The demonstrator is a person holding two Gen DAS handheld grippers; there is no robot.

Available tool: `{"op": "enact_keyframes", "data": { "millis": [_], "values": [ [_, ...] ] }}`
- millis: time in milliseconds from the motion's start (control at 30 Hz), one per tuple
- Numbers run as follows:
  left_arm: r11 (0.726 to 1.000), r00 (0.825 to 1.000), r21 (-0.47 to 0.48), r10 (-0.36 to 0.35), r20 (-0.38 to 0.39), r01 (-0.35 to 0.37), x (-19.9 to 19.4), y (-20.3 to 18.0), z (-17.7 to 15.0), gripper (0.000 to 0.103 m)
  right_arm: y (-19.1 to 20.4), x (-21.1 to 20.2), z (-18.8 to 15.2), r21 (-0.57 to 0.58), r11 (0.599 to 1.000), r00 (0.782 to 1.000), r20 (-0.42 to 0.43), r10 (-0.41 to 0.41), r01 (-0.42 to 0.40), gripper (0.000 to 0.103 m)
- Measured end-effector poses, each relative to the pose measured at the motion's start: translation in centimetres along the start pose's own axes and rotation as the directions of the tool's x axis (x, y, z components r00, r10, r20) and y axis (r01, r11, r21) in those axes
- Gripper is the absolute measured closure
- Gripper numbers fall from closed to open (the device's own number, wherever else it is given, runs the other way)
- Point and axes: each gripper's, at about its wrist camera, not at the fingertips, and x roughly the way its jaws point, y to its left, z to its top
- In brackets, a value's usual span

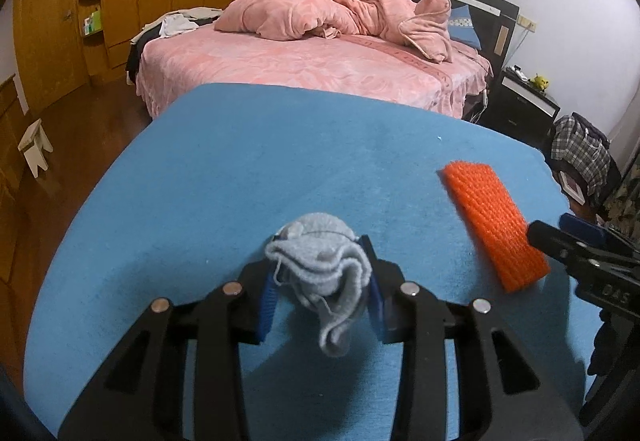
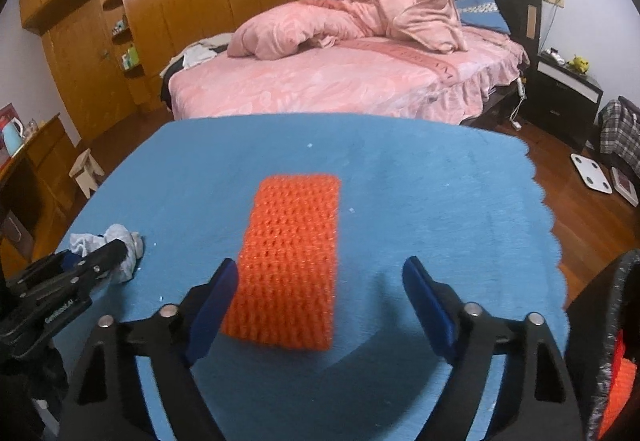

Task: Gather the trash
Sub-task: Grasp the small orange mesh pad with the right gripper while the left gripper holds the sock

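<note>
Left gripper [image 1: 322,281] clamps grey knit scrap [image 1: 320,265]; right gripper [image 2: 316,305], jaws wide, straddles orange knit strip [image 2: 290,261]. Next: close, lift.

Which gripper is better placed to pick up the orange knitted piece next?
Right. The right gripper is open, its jaws either side of the orange knitted piece; the left gripper is shut on the grey cloth wad.

The right gripper [image 2: 316,297] hung over the blue cloth surface [image 2: 440,201] near its front edge, jaws wide apart, the orange knitted piece [image 2: 292,257] lying flat between them, nearer the left finger. By the left edge, the left gripper [image 2: 110,251] clamped a crumpled grey-white cloth [image 2: 120,241]. A black bin [image 2: 616,341] stood at the surface's right front corner.
</note>
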Motion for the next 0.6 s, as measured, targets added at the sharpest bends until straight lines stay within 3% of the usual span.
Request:
{"op": "enact_keyframes", "data": {
  "millis": [100, 267, 333, 600],
  "values": [
    [1.0, 1.0, -0.01, -0.009, 0.001, 0.009, 0.1, 0.3, -0.1, 0.067, 0.3, 0.9, -0.4, -0.009, 1.0, 0.999, -0.035, 0.007, -0.007, 0.036],
    [1.0, 1.0, -0.018, -0.015, -0.002, 0.015, 0.3, 0.5, -0.1, 0.067, 1.1, 1.6, -1.2, -0.035, 0.998, 0.997, -0.062, 0.045, -0.047, 0.068],
    [1.0, 1.0, -0.017, -0.015, -0.004, 0.015, 0.3, 0.4, -0.1, 0.067, 1.5, 1.7, -1.3, -0.055, 0.997, 0.997, -0.061, 0.055, -0.058, 0.075],
    [1.0, 1.0, -0.011, -0.008, -0.006, 0.008, 0.3, 0.1, -0.1, 0.067, 2.4, 1.6, -1.7, -0.084, 0.995, 0.997, -0.052, 0.051, -0.055, 0.083]
  ]
}}
